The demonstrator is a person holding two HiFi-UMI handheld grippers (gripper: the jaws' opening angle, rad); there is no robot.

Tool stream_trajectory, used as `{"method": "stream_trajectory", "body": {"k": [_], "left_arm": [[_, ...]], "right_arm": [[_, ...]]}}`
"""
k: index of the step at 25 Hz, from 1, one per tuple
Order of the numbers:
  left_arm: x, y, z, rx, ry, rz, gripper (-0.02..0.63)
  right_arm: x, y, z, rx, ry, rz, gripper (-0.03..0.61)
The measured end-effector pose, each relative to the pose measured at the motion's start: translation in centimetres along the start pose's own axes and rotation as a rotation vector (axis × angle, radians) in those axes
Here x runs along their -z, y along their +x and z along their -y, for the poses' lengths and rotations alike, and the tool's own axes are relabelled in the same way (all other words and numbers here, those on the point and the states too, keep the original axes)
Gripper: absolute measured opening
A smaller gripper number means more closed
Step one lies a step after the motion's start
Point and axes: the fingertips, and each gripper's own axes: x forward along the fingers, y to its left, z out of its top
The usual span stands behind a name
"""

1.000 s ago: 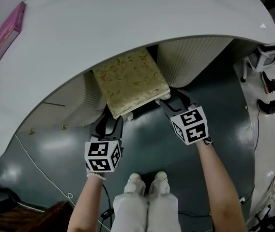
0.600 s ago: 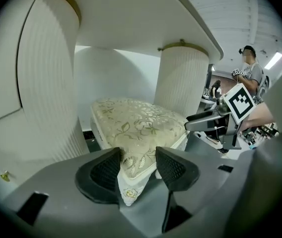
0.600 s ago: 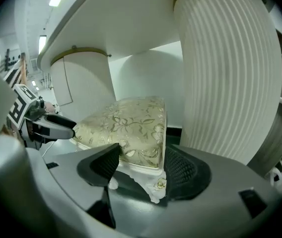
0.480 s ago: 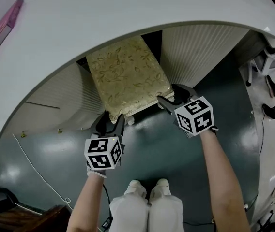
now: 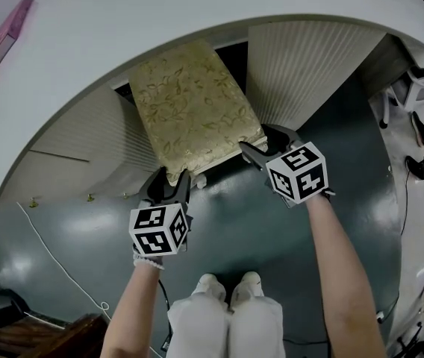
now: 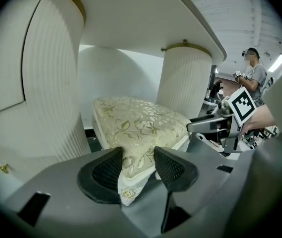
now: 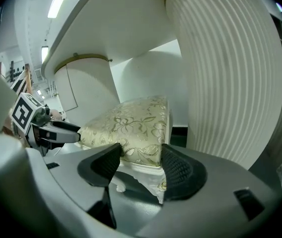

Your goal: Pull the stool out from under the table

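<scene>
The stool (image 5: pixel 193 110) has a gold floral cushion and a white frame, and its far end sits under the white table (image 5: pixel 197 13). My left gripper (image 5: pixel 169 176) is on the near left corner. Its jaws have just been closing, and in the left gripper view (image 6: pixel 138 157) both pads press on the cushion (image 6: pixel 141 123). My right gripper (image 5: pixel 263 142) straddles the near right corner. Its jaws have just been opening, and in the right gripper view (image 7: pixel 140 157) the cushion corner (image 7: pixel 131 128) lies between the spread pads without being squeezed.
Two ribbed white table pillars (image 5: pixel 309 66) (image 5: pixel 85 140) flank the stool closely. A pink book (image 5: pixel 3 39) lies on the table's far left. A white cable (image 5: pixel 55 259) runs over the dark floor. My feet (image 5: pixel 227 286) stand behind the grippers. A bystander's shoes (image 5: pixel 421 136) are at the right.
Both grippers have sunk onto the stool's near corners. More of the cushion now shows in front of the table's edge. Over the last half second the hands have kept still.
</scene>
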Motion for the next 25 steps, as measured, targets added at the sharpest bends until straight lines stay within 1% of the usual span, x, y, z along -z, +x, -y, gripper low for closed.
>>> {"method": "stream_trajectory", "body": {"k": [5,10,17,25], "left_arm": [[0.1,-0.6,0.3,-0.001,0.028,-0.022,0.202],[1.0,-1.7,0.6,0.002,0.033,-0.046,0.201],[2.7,-3.4,1.1,0.017,0.038,-0.106,0.198],[5.0,-5.7,2.8,0.043,0.045,-0.174,0.196]], "right_arm": [[0.2,-0.6,-0.3,0.010,0.016,-0.004,0.279],[1.2,-1.7,-1.2,0.006,0.032,-0.020,0.279],[2.8,-3.1,-2.8,0.010,0.042,-0.069,0.279],[5.3,-5.8,-4.4,0.017,0.058,-0.125,0.279]]}}
